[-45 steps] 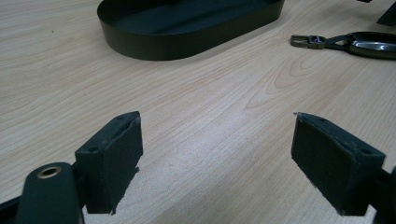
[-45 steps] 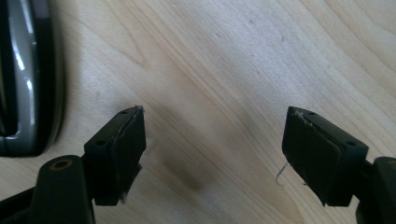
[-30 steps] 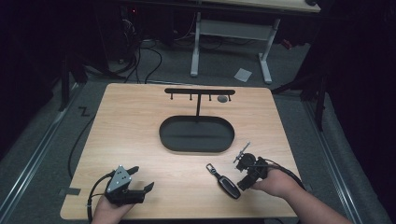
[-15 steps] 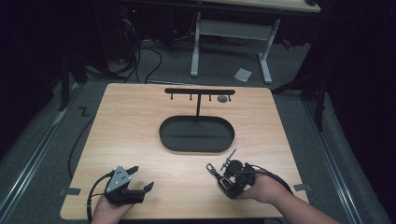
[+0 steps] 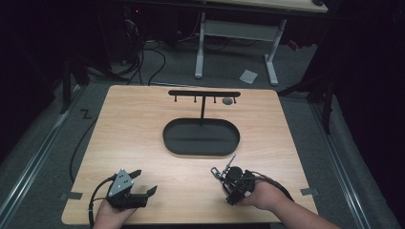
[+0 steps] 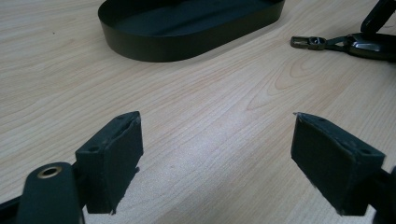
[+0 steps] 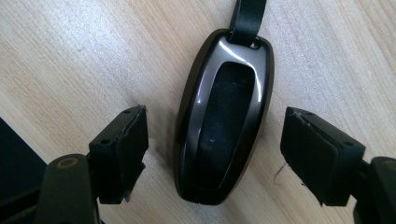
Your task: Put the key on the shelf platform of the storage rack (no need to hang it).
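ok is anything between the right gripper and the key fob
Nothing visible. The right gripper is open, its jaws on either side of the key fob, which lies flat on the table with bare wood in both gaps.

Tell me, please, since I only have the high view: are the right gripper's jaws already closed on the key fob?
Observer: No. In the right gripper view the right gripper is open, one jaw on each side of the key fob, not touching it.
Operator: Thank you. Is the fob lying flat?
Observer: Yes, flat on the table, its black strap leading away from the jaws.
Operator: And the left gripper?
Observer: The left gripper is open over bare wood; the oval tray lies ahead.
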`<state>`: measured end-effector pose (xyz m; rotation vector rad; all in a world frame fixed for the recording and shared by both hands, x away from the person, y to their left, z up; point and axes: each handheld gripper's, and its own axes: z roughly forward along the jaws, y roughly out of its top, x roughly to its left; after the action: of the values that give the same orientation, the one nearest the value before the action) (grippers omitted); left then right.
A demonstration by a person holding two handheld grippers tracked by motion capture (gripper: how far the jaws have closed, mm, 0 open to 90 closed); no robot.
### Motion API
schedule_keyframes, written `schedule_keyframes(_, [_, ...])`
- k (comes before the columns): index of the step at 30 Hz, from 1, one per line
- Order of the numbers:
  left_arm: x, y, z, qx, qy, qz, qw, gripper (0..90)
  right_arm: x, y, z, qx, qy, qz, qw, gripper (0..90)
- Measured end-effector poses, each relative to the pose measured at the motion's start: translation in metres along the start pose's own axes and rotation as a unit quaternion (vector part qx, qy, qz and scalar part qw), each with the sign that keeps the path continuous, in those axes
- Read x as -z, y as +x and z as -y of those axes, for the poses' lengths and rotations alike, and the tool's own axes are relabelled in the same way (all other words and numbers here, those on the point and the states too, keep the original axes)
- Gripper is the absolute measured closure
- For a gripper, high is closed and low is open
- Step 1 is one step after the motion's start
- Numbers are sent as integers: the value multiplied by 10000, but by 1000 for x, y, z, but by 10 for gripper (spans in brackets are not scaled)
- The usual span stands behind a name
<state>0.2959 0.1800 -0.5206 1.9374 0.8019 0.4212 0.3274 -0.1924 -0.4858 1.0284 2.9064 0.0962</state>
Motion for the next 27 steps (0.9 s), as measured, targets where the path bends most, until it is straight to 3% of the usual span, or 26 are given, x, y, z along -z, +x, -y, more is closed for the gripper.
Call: schedule_keyframes(27, [0, 0, 0, 4, 13, 4, 10000, 176, -5, -5, -2, -260, -81, 35, 9996, 471])
